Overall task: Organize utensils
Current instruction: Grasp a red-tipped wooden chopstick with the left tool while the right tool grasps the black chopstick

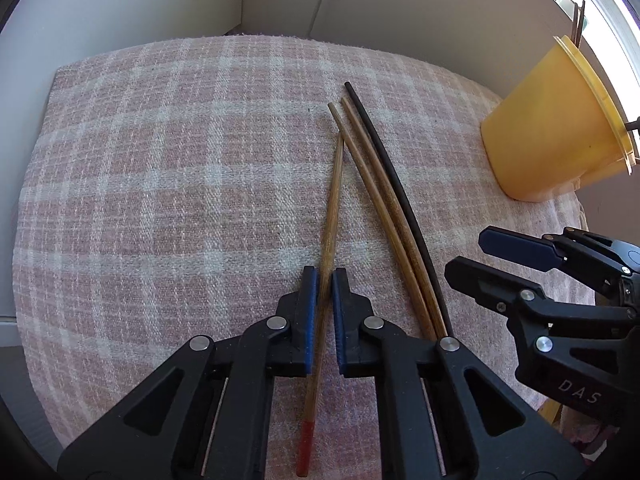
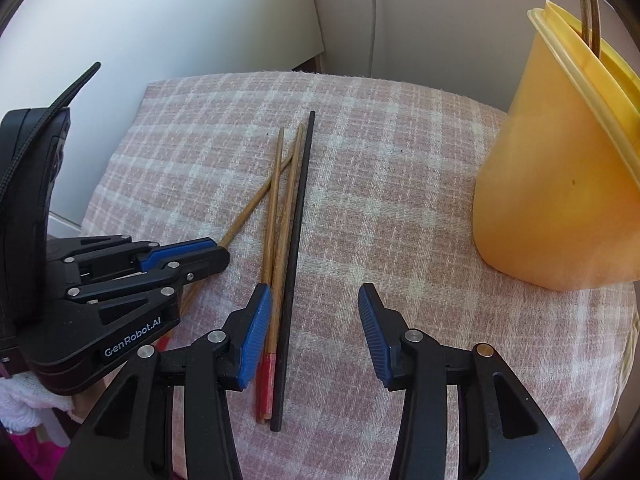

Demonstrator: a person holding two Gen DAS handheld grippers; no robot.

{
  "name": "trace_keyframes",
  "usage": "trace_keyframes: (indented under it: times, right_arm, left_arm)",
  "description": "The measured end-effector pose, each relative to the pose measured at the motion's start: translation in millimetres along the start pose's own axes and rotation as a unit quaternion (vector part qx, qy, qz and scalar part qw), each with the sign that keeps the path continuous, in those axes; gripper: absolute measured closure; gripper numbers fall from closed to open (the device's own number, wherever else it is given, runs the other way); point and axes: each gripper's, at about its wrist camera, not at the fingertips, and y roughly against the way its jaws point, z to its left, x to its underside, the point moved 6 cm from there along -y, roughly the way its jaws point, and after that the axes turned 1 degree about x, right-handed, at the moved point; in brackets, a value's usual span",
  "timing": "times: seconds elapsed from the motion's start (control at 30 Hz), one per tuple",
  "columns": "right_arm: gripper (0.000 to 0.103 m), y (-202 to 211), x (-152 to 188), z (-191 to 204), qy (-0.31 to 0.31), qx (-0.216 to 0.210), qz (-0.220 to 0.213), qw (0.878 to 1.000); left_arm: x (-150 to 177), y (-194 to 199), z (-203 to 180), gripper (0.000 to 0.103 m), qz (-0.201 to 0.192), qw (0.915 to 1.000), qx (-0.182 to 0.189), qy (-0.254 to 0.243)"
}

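Wooden chopstick (image 1: 331,216) apparently pinched in left hand-held gripper (image 1: 325,280); right hand-held gripper (image 2: 314,300) gapes wide.

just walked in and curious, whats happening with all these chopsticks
A person with a gripper in each hand is sorting chopsticks into the yellow cup. The left gripper is closed on one wooden chopstick. The right gripper hangs open over two wooden chopsticks and a black chopstick lying on the checked cloth.
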Motion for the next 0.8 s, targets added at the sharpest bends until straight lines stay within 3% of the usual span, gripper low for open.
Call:
trace_keyframes:
  times: [0.2,0.43,0.8]
  right_arm:
    - [0.071,-15.3,-16.0,10.8,0.016,0.003,0.012,1.0]
    - [0.086,-30.0,-32.8,13.4,0.007,0.007,0.027,1.0]
    - [0.088,-33.8,-40.9,-3.6,-0.046,-0.029,0.044,0.998]
  left_arm:
    - [4.8,7.9,25.3,0.097,-0.005,0.9997,-0.001,0.026]
    - [10.8,17.8,54.2,0.097,-0.007,0.9992,-0.001,0.039]
    - [20.8,22.0,53.5,0.097,-0.003,0.999,0.005,0.044]
